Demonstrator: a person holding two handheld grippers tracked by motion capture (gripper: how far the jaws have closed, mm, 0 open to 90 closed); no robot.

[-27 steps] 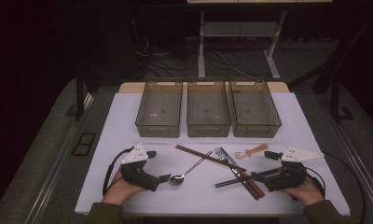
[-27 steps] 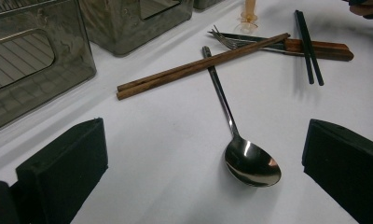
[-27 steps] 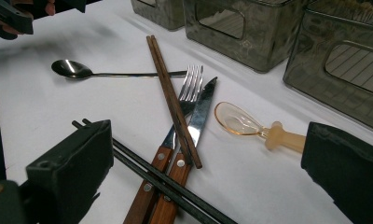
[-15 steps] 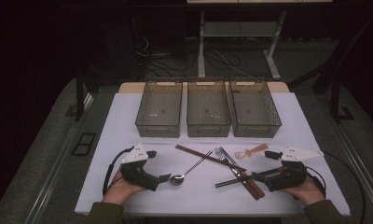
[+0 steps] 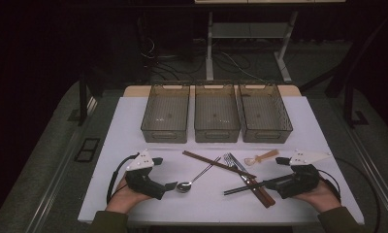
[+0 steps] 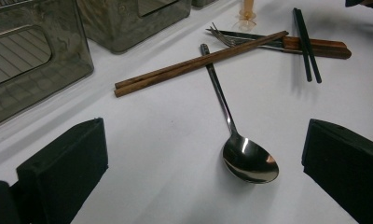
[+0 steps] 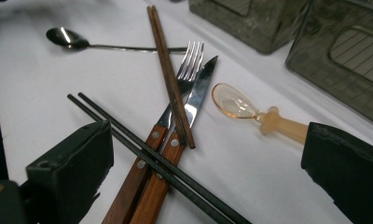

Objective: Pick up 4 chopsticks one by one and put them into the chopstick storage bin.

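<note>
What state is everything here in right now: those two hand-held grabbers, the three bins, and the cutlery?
left gripper: open, jaws astride the spoon bowl, touching nothing.
right gripper: open, holding nothing.
three bins: upright, empty.
metal spoon: flat, bowl up.
brown chopsticks: lying across the spoon handle.
fork and knife: side by side.
black chopsticks: crossing their wooden handles.
amber spoon: lying apart.
</note>
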